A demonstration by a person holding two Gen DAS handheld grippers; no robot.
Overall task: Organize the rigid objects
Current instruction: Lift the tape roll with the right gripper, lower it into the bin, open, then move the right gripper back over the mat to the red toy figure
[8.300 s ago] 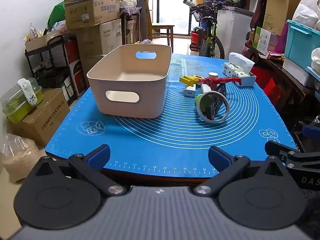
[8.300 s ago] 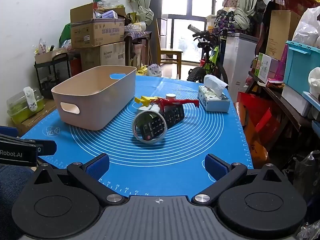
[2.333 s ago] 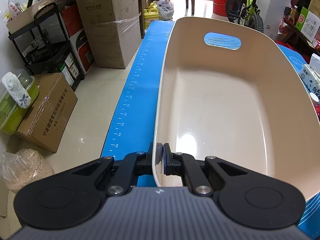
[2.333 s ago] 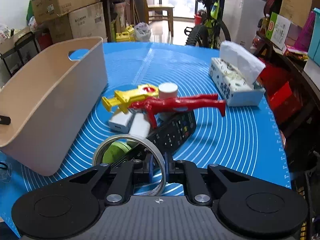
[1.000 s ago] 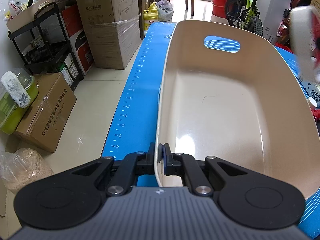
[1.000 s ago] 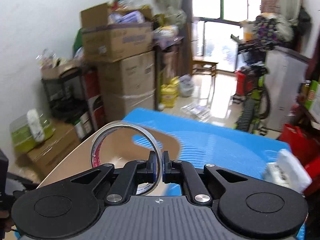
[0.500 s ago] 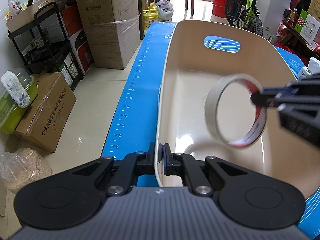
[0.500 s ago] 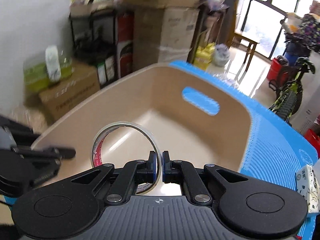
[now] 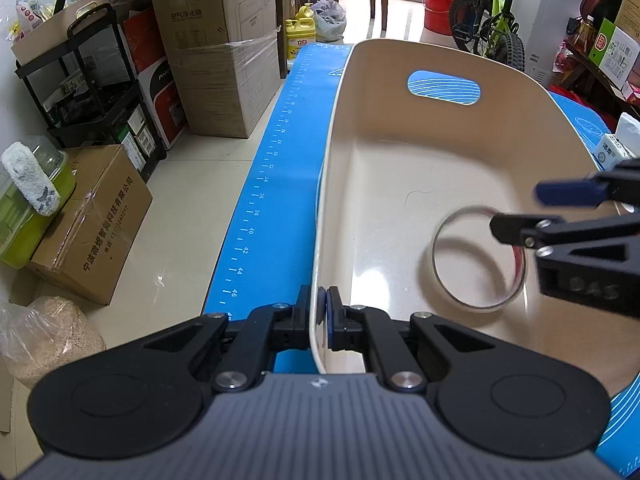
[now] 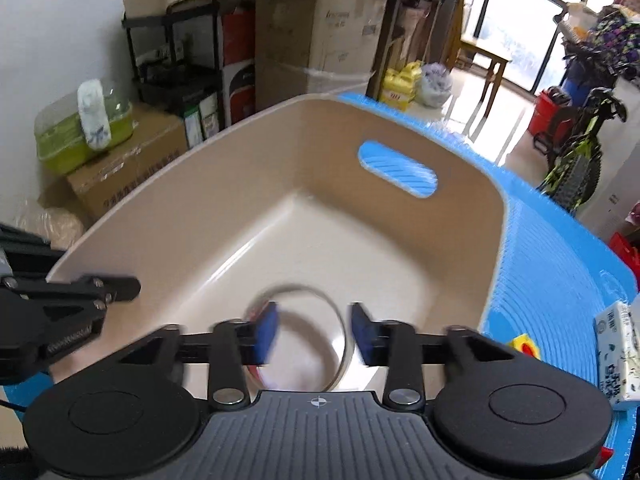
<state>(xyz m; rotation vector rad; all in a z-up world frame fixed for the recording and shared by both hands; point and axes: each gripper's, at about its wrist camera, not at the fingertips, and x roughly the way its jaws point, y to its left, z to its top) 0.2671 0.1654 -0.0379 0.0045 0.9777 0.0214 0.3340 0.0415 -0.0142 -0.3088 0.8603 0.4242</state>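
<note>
Left gripper (image 9: pixel 321 312) is clamped on the near wall of the beige bin (image 9: pixel 400 168), steadying it on the blue mat (image 9: pixel 276 160). Right gripper (image 10: pixel 313 334) stands with jaws apart above the bin floor; the tape roll (image 9: pixel 476 258) lies inside, free of the fingers (blurred, so whether it has settled cannot be told). One item appears binned. Outside the bin only a tissue box (image 10: pixel 616 356) and a scrap of yellow toy (image 10: pixel 524 345) show; likely more objects remain to be sorted.
</note>
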